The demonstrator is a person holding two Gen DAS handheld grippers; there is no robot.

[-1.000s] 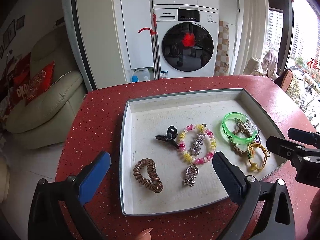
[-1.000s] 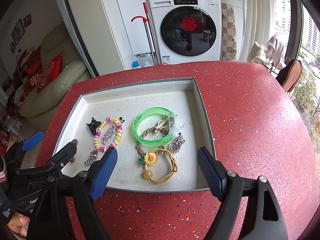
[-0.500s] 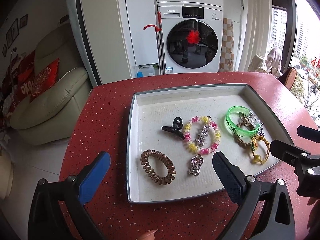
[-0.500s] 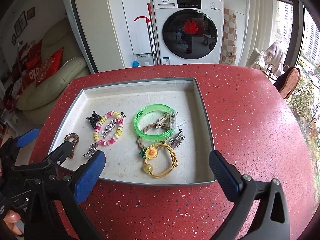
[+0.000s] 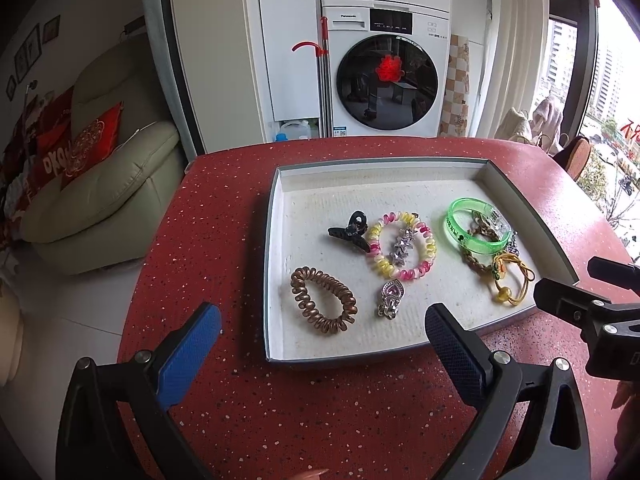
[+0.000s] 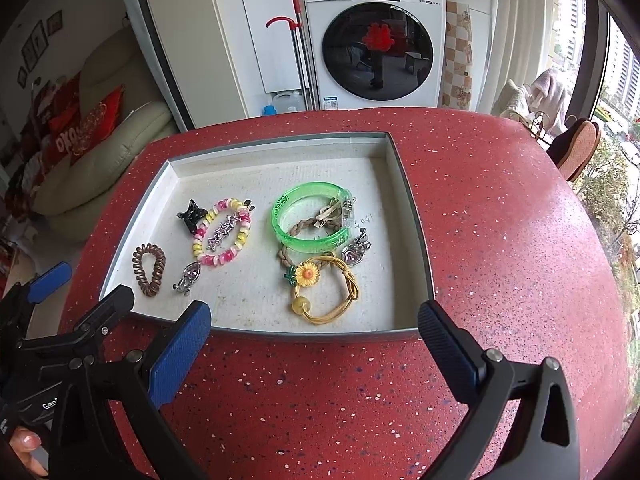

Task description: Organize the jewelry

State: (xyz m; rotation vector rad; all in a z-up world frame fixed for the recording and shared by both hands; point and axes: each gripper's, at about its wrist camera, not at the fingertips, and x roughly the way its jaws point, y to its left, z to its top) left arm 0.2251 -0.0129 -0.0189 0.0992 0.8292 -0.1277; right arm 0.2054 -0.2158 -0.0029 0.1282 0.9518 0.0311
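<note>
Both tools hang over the near edge of the red tabletop (image 6: 500, 208), short of the shallow grey tray (image 6: 416, 240) that carries all the jewelry, so the step in hand looks like choosing a first piece and closing in on it. The left gripper (image 5: 320, 334) has its jaws spread wide and empty, touching nothing; the right gripper (image 6: 314, 330) is equally wide and empty, its tips just short of the tray's near wall. Nearest the left tool, the bronze spiral hair tie (image 5: 323, 300) lies alone at 7 o'clock in the tray, with the silver heart pendant (image 5: 390, 299) just beside it, so either is an easy single pick. Nearest the right tool, at about 5 o'clock, the yellow sunflower hair tie (image 6: 326, 290) touches a braided cord (image 6: 298, 240), which runs under the green bangle (image 6: 310, 220); a second pendant (image 6: 354, 250) lies against them. Taking the top or outermost piece first should avoid dragging neighbours. Further in, the pink-and-yellow beaded bracelet (image 6: 222, 232) rings a star clip (image 6: 224, 233), with a black claw clip (image 6: 192, 214) touching its far-left side.
</note>
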